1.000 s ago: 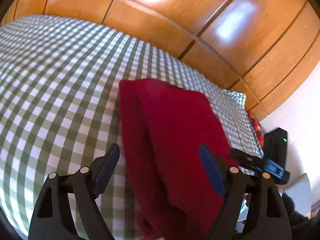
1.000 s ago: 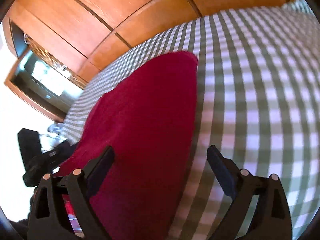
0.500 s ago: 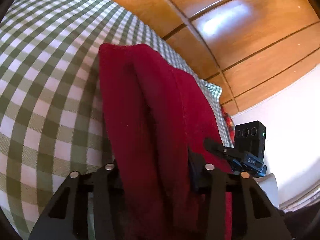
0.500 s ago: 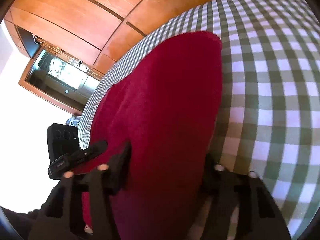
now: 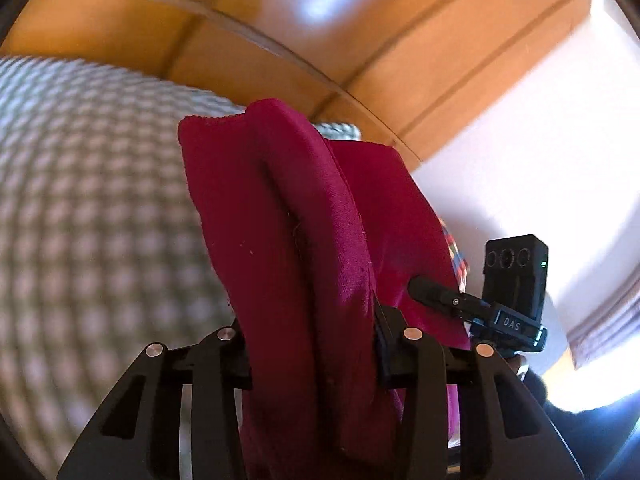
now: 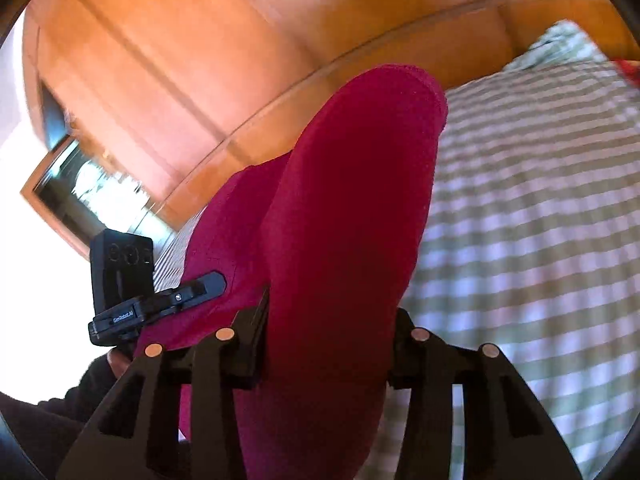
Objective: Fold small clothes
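A dark red garment [image 5: 288,216] is bunched between the fingers of my left gripper [image 5: 310,344], which is shut on its near edge and holds it up off the green checked cloth [image 5: 92,208]. My right gripper [image 6: 328,344] is shut on the other near edge of the same red garment [image 6: 352,208], also lifted above the checked cloth [image 6: 532,224]. The right gripper shows in the left wrist view [image 5: 444,296], beside the garment. The left gripper shows in the right wrist view [image 6: 192,292]. The fingertips are hidden by the fabric.
The checked cloth covers a wide flat surface. Wooden panelling [image 5: 280,12] rises behind it. A white wall [image 5: 540,152] stands at the right of the left wrist view. A glazed wooden cabinet [image 6: 92,192] stands at the left of the right wrist view.
Both grippers went from open over the flat garment to shut on its near edge. They have since lifted it, so it now hangs bunched above the cloth.
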{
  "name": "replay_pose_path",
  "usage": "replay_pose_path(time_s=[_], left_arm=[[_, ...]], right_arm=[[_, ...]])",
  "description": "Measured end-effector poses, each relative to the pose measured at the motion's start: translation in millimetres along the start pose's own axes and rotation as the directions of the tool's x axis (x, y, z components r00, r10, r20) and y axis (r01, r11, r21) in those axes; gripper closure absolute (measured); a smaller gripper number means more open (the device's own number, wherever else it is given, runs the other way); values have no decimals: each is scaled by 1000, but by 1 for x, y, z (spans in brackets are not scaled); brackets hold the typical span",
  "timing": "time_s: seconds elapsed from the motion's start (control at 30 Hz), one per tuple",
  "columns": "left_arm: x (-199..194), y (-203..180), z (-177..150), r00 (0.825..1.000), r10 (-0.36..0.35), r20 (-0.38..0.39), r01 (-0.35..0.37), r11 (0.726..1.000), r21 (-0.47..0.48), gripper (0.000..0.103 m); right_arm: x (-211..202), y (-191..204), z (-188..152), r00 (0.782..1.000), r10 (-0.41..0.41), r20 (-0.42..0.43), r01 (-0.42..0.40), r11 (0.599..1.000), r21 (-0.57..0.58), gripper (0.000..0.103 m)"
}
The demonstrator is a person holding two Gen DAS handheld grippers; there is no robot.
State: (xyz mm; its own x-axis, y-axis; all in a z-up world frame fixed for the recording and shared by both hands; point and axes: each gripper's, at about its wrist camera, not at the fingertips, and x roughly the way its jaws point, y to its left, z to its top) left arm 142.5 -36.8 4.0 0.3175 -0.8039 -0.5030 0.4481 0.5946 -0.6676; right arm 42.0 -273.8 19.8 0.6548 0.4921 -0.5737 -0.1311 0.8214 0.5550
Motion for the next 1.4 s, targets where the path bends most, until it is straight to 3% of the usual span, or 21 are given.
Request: replay_pose_path(time_s=[0.17,0.3,0.37,0.43,0.47,0.5,0.57,0.63,0.73,0.8,0.9,0.97,1.0,1.1,1.13,1.17,1.2,1.23,1.3,1.4], left_arm=[[92,-43,52,997,-19,-73,25,996,84,64],[158,-67,75,990,-12,-143,33,989,142,63],[190,-70,75,982,49,-184,-16,984,178,60],[224,-68,65,958,166,-235,-114,969,218,60],[239,-63,60,939,227,-258,-164,956,243,48],[244,-60,58,936,241,-255,-179,953,245,42],[240,-56,59,941,247,-232,-193,954,229,38],[227,-63,58,941,275,-199,-220,940,259,38],[189,-78,55,941,324,-98,-280,907,315,38],[165,-95,50,949,316,-10,-292,891,348,38],[148,-109,40,954,297,31,-286,878,385,55],[144,-117,27,961,277,27,-263,872,413,66],[147,-119,19,959,284,7,-259,863,433,66],[167,-113,3,934,352,-54,-294,848,441,72],[175,-105,-2,922,379,-79,-311,846,433,72],[180,-100,-7,918,388,-81,-319,845,430,72],[182,-97,-9,921,380,-80,-314,850,422,72],[179,-97,-10,924,376,-73,-316,856,408,72],[178,-99,-9,922,382,-66,-329,860,391,72],[166,-108,-9,918,394,-38,-349,852,391,72]], right_arm=[[-39,-41,23,988,-117,99,112,992,58,60],[-62,-83,25,965,-218,145,199,970,139,60],[-64,-103,18,950,-284,125,264,952,154,59],[-51,-125,7,928,-368,59,352,918,181,57],[-43,-135,0,920,-390,24,378,905,196,52],[-39,-141,-6,917,-399,15,388,897,211,50],[-41,-141,-13,912,-408,44,388,893,230,38],[-50,-137,-15,889,-455,54,435,875,215,27],[-65,-111,-13,846,-524,95,507,847,158,27],[-80,-97,-8,828,-541,148,526,840,131,28],[-94,-87,-6,828,-527,193,520,850,91,41],[-93,-67,-13,839,-505,200,508,860,40,53],[-90,-60,-18,848,-494,190,500,866,18,56],[-61,-51,-30,846,-521,117,528,849,-36,65],[-51,-50,-35,834,-545,89,550,833,-50,66],[-38,-51,-47,803,-591,75,596,798,-87,65],[-27,-49,-58,764,-638,94,645,753,-130,65],[-23,-48,-62,748,-653,117,664,735,-139,65],[-21,-44,-64,729,-671,139,685,714,-143,65],[-25,-46,-66,735,-663,144,678,725,-125,64]])
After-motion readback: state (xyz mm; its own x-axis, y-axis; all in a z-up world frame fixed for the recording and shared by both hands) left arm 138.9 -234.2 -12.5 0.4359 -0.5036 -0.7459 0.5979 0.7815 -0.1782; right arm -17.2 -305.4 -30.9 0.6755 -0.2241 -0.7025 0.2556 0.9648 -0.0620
